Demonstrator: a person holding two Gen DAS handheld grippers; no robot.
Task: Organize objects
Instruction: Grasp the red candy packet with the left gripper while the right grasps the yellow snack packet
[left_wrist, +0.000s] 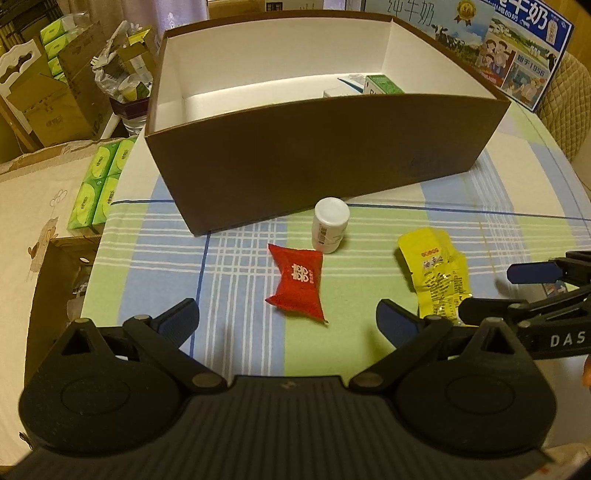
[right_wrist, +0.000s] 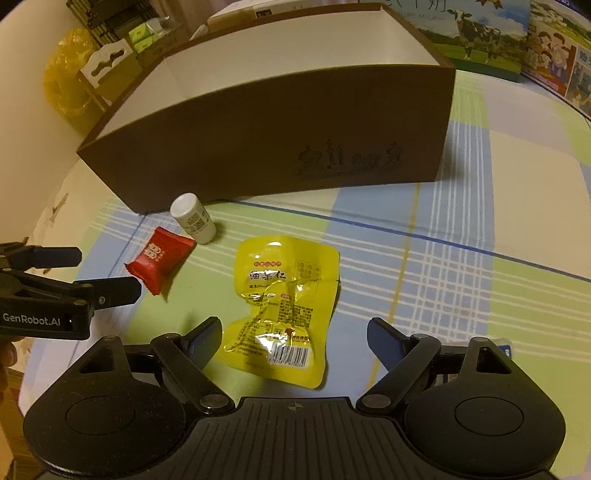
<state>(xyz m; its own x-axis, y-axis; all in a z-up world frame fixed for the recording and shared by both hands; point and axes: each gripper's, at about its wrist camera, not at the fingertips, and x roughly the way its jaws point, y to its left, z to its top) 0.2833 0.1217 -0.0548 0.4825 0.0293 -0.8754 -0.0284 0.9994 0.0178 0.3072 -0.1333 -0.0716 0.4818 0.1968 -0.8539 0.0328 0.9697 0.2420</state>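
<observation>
A bench under a checked cloth carries a big brown box, open at the top, toward its far edge. Both grippers tilt steeply down over the near edge. The left gripper is released, its jaws spread either side of a red packet without touching it. The right gripper is likewise released, its jaws straddling the near end of a crinkled yellow packet; the pads stand clear of it. A small white bottle stands upright just beside the box's near wall, close behind the red packet.
</observation>
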